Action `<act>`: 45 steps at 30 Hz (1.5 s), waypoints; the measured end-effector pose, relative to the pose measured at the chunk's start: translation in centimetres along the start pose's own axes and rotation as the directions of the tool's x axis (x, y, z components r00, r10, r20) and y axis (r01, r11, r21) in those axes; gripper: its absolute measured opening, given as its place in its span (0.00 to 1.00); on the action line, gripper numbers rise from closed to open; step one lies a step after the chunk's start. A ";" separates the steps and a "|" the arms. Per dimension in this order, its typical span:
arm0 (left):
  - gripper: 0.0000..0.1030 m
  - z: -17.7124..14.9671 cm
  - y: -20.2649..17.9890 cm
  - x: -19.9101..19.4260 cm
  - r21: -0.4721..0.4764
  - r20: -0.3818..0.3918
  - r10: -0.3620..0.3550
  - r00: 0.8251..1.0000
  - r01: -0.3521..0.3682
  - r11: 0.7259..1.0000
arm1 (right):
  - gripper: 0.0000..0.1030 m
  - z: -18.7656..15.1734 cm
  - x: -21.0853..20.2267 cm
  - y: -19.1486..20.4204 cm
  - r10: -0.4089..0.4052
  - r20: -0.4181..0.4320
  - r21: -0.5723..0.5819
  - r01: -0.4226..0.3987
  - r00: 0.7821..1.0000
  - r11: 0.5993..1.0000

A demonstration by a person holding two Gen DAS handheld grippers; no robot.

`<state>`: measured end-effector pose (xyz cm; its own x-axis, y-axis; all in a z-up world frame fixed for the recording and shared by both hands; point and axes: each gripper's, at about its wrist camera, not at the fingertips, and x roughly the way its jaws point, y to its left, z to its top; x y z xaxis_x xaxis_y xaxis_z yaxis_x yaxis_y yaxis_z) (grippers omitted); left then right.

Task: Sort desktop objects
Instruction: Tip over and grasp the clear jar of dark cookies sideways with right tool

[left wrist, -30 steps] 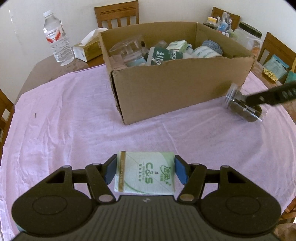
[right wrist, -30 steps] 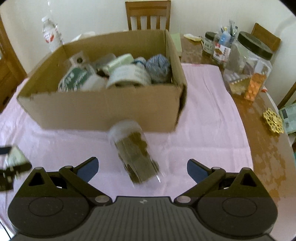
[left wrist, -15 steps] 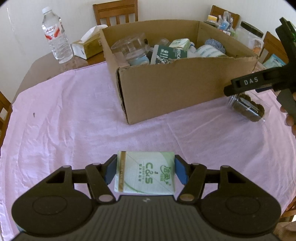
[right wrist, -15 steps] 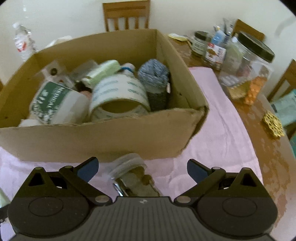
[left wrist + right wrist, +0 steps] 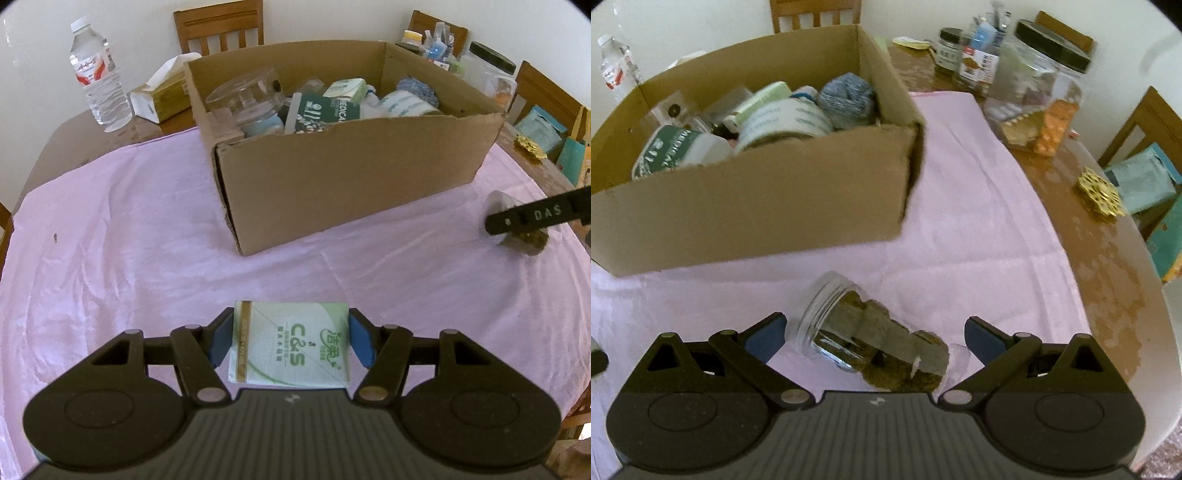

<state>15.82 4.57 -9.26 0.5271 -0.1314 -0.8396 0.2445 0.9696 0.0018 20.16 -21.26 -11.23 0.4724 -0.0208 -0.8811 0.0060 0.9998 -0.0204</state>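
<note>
Left gripper (image 5: 291,341) is clamped on a green-and-white C&S tissue pack (image 5: 290,347), both blue pads pressed against its short sides, bottom centre of the left wrist view, above the pink tablecloth (image 5: 129,240). Right gripper (image 5: 873,338) has jaws spread wide, nothing gripped; a clear plastic jar (image 5: 871,341) with brown contents lies on its side between the fingers, lower centre of the right wrist view, mouth toward the upper left, clear of both pads. In the left view that jar (image 5: 517,229) sits at the right edge, partly behind the right gripper's black finger marked DAS. Cardboard box (image 5: 351,173) fills upper centre of both views, open top, packed: tape roll (image 5: 783,122), blue-grey yarn ball (image 5: 846,98), green-labelled pack (image 5: 321,112), clear lidded container (image 5: 243,96). Water bottle (image 5: 98,77) and tissue box (image 5: 162,94) at upper left in the left view. Large black-lidded jar (image 5: 1038,92) and gold trinket (image 5: 1100,194) on the bare wood table (image 5: 1082,243), right side of the right view.
</note>
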 end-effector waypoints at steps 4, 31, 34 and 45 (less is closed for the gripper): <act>0.62 0.0 -0.3 0.1 0.010 -0.001 -0.008 1.000 0.008 1.000 | 1.00 -0.7 -0.4 -1.0 -0.005 -0.012 0.029 0.006 1.000 1.000; 0.62 0.9 -1.4 0.9 0.040 -0.005 -0.069 0.998 0.069 0.997 | 1.00 0.0 -3.5 -5.6 0.137 -0.043 -0.046 -0.139 0.990 0.989; 0.62 1.0 -1.7 0.9 0.045 -0.005 -0.071 0.997 0.071 0.996 | 1.00 -1.0 -3.1 -6.6 0.159 -0.061 0.043 -0.156 0.985 0.987; 0.62 1.4 -1.9 0.8 0.049 -0.012 -0.079 0.997 0.080 0.996 | 1.00 -1.2 -0.5 -5.6 0.146 -0.067 0.180 -0.132 0.987 0.975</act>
<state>16.87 2.30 -9.20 0.4962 -0.2055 -0.8435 0.3254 0.9448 -0.0388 18.83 -26.87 -11.27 0.4079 0.1256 -0.9044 0.1016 0.9781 0.1816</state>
